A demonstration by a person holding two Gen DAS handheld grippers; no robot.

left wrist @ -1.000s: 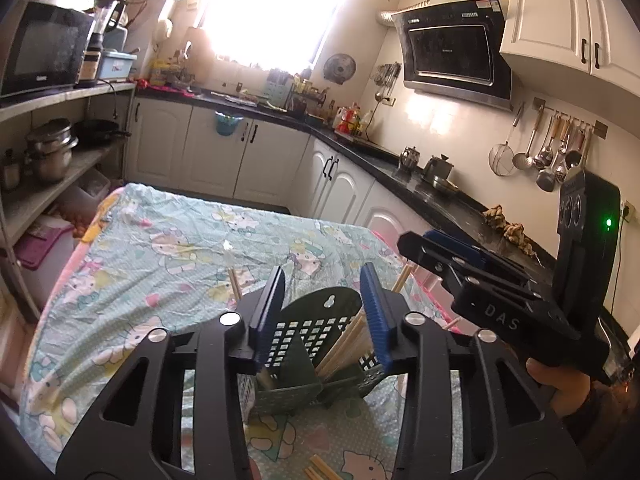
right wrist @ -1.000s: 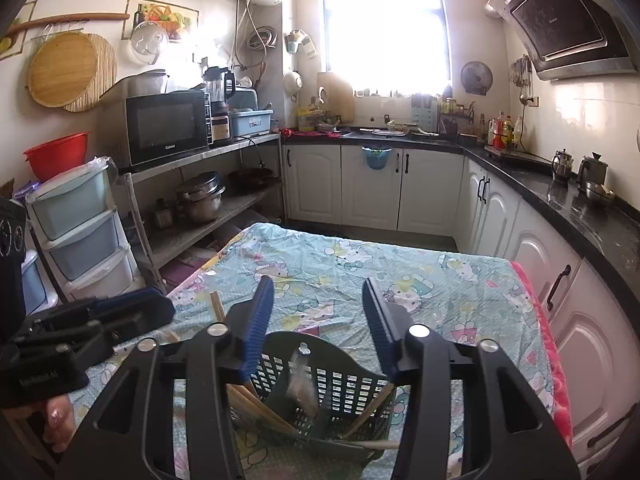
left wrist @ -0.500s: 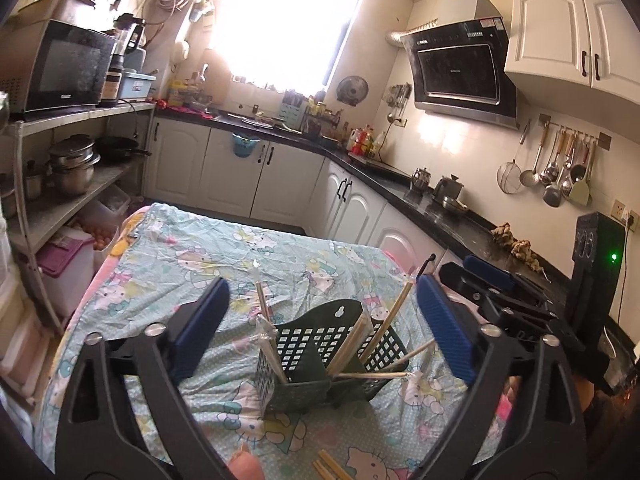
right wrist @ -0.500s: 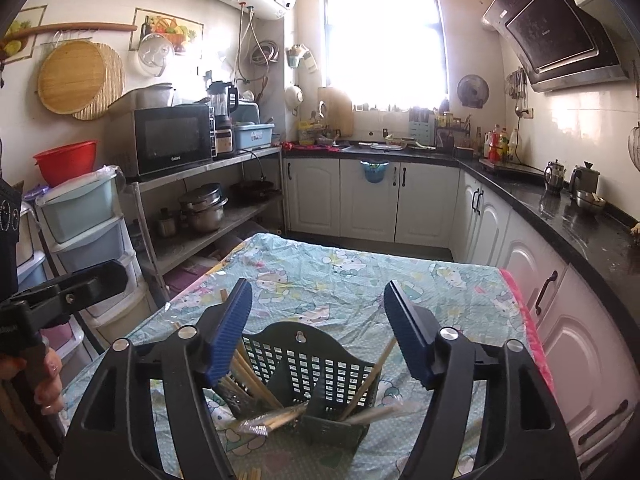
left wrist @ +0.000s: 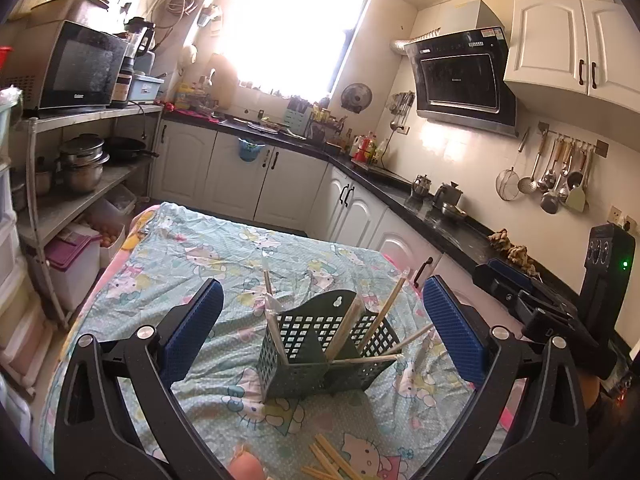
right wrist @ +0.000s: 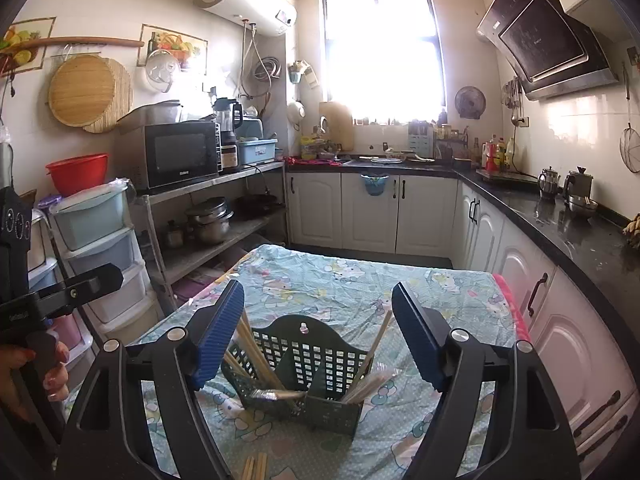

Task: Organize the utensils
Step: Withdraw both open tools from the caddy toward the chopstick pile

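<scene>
Microwave (right wrist: 176, 154) on shelf – kettles (right wrist: 578, 184) on counter.

- The left hand-held gripper (left wrist: 322, 330) is held tilted slightly downward, its jaws spread wide after just having been opening; nothing is pressed by its blue pads (left wrist: 450, 330).
- The right hand-held gripper (right wrist: 318, 334) is angled likewise, its jaws parted, having just been opening, with the pads clear of everything.
- A hand (right wrist: 24, 376) is seen wrapped around the left device's grip.

Chopsticks (left wrist: 376, 316) in basket (left wrist: 316, 360) on table (left wrist: 192, 256)
</scene>
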